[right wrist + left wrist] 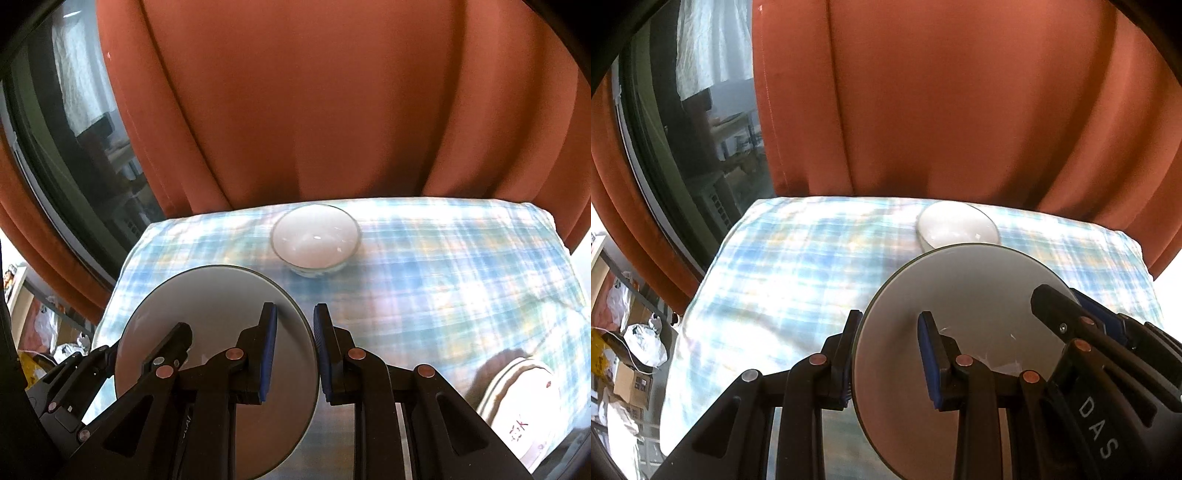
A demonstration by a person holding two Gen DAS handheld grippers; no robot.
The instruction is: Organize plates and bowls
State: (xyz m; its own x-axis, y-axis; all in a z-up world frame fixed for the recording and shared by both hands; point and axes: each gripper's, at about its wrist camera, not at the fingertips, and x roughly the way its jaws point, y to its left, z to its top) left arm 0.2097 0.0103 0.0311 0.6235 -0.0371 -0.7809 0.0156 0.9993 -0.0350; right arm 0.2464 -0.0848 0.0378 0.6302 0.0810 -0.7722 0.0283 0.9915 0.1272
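Behind everything hangs a rust-orange curtain, with a dark window at its left. Your work surface is a table under a blue plaid cloth. The grey plate is off the cloth, tilted up on edge, between your two tools. Your left gripper straddles the plate's left rim, one finger behind it and one across its face, yet the fingers stand wide and I cannot tell whether either pad presses it. Your right gripper has its fingers narrow around the plate's right rim; contact appears likely but is not confirmed. The white bowl sits upright on the cloth beyond the plate, near the curtain. A rimmed dish with red marks lies at the near right.
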